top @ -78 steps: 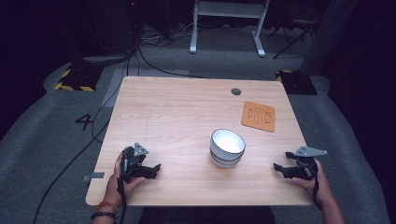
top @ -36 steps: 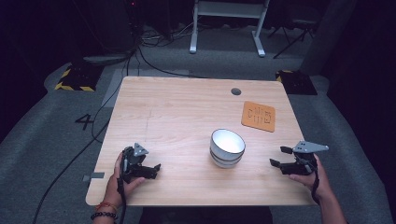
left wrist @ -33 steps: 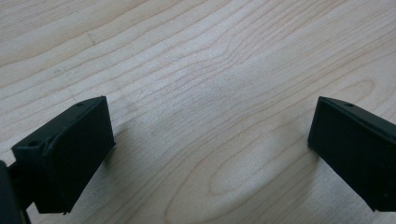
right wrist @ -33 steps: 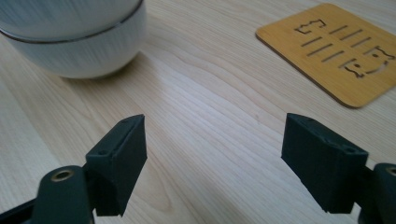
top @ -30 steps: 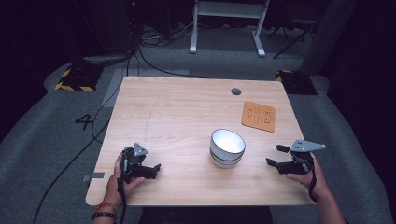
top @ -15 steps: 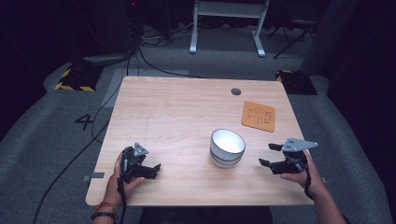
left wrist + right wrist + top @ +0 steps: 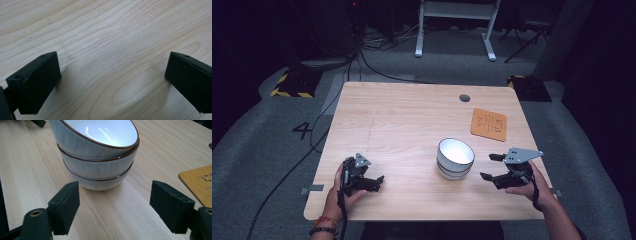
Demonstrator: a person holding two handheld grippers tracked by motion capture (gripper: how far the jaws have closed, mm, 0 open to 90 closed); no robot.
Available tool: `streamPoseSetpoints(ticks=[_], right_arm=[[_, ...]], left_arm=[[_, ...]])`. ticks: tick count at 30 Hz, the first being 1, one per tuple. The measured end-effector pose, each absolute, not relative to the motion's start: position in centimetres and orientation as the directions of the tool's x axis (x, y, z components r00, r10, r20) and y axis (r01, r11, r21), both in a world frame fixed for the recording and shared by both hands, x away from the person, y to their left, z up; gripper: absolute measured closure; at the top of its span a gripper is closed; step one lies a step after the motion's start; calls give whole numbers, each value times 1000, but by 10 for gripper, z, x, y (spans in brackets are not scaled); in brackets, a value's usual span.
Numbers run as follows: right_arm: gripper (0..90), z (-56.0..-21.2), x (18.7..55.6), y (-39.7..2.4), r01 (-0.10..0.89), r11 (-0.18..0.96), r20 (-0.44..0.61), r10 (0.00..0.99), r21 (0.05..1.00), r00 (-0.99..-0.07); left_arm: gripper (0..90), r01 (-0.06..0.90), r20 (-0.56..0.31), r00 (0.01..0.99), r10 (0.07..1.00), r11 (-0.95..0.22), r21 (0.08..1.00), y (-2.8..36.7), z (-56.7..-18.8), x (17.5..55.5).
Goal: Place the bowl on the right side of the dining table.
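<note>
Your right gripper (image 7: 493,167) is spread wide and empty, aimed at the stack of three bowls (image 7: 455,158) just ahead of its jaws — right of the table's (image 7: 402,120) centre. Your left gripper (image 7: 373,182), also wide open, rests well apart — so the right hand is nearer.

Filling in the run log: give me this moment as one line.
left tool: open, empty, low over table | right tool: open, empty, facing bowl stack, apart from it | stack: three nested bowls | orange mat: behind the stack
</note>
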State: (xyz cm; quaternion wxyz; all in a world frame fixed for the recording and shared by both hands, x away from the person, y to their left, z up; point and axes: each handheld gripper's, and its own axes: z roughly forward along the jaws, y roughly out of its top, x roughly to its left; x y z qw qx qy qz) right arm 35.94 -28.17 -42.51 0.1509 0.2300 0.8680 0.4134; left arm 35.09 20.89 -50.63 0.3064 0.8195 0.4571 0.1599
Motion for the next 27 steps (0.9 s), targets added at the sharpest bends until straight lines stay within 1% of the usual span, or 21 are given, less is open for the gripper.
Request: streamPoseSetpoints(ticks=[5, 6, 16, 27], right_arm=[[240, -421, 361, -276, 250, 566, -88, 503, 785, -860], [240, -420, 360, -275, 256, 560, -77, 501, 788, -862], [241, -404, 364, -260, 213, 560, -82, 455, 800, -886], [245, -401, 364, -239, 182, 577, -89, 409, 796, -908]], left_arm=[[2, 651, -18, 531, 847, -394, 648, 209, -506, 351], [3, 651, -18, 531, 847, -394, 648, 209, -506, 351], [3, 654, -24, 532, 846, -394, 646, 209, -506, 351], [3, 654, -23, 532, 846, -394, 646, 209, -506, 351]])
